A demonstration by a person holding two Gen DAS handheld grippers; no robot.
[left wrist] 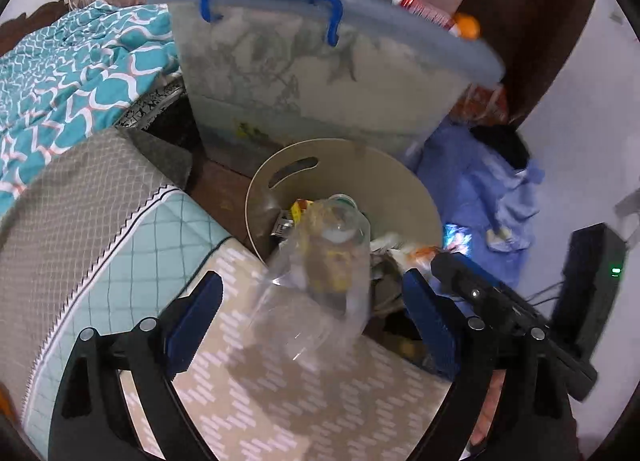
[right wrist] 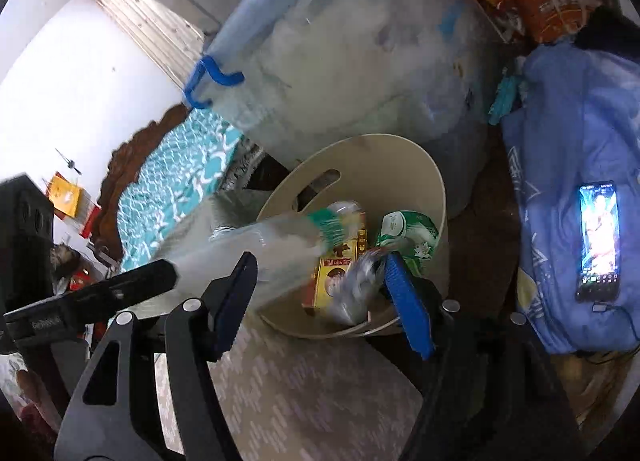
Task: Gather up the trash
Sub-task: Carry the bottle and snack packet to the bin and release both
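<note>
A beige round bin [left wrist: 404, 181] with a slot handle stands on the floor beside the bed. In the left wrist view my left gripper [left wrist: 314, 315] is open wide. A clear plastic bottle [left wrist: 332, 245], blurred, hangs between and ahead of its blue pads, touching neither, neck over the bin. The right wrist view shows the same bin [right wrist: 424, 165] holding a yellow-red box [right wrist: 340, 265] and a green-white packet [right wrist: 412, 233]. My right gripper [right wrist: 320, 301] is open, and a blurred silvery wrapper [right wrist: 358, 285] is loose between its pads above the bin. The bottle [right wrist: 280, 245] shows a green label.
A translucent storage box [left wrist: 320, 73] with a blue handle stands behind the bin. Right of it lies a blue garment [right wrist: 572, 133] with a lit phone [right wrist: 598, 237] on it. The mattress edge [left wrist: 120, 229] and teal bedding [left wrist: 72, 73] are on the left. A black device [left wrist: 592, 273] sits far right.
</note>
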